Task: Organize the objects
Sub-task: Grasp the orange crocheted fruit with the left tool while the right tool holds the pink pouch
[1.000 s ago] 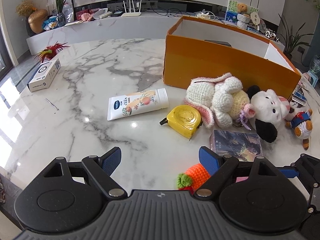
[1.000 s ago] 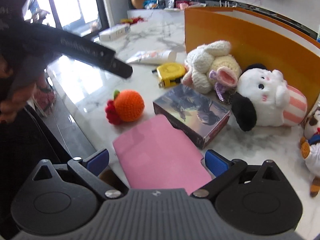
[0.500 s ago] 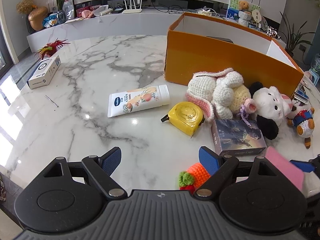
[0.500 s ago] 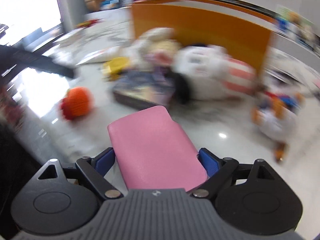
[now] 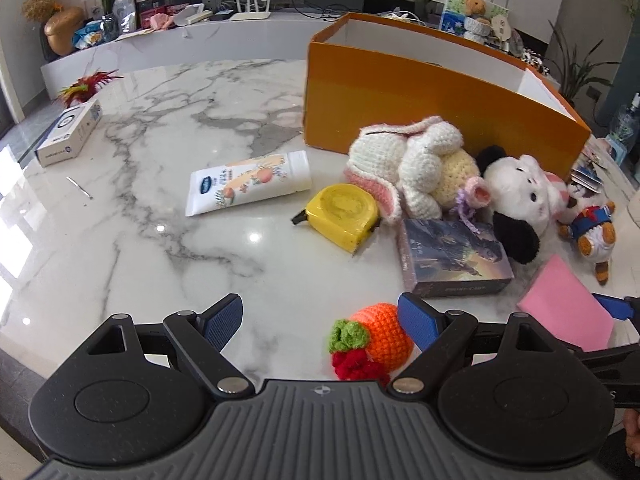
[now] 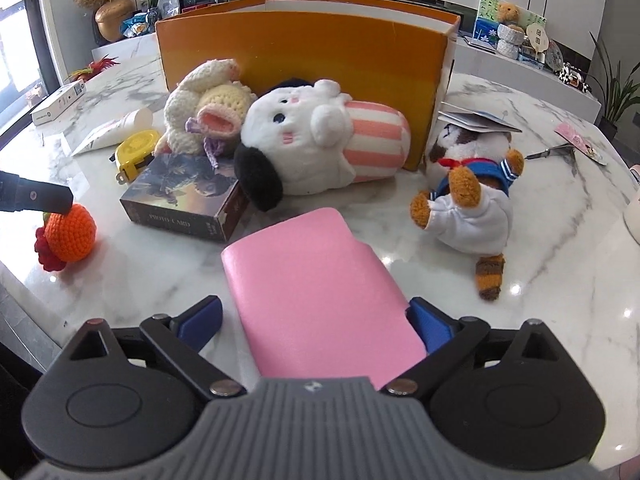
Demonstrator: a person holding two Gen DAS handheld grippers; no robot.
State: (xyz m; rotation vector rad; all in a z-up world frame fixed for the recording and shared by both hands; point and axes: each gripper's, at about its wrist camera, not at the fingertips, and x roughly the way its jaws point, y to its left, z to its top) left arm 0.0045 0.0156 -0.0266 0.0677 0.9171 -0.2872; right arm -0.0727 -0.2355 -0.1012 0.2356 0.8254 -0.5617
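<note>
Both tongs spread — right tongs (image 6: pixel 316 316) opening around the pink pouch (image 6: pixel 316 280), now facing the plush toys — left tongs (image 5: pixel 320 316) empty.

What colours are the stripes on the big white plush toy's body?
Pink and white stripes on the plush toy. The right wrist view shows them best.

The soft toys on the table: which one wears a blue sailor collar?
The small brown-and-white plush, lying apart at the right. The crocheted rabbit and striped white plush have none.
</note>
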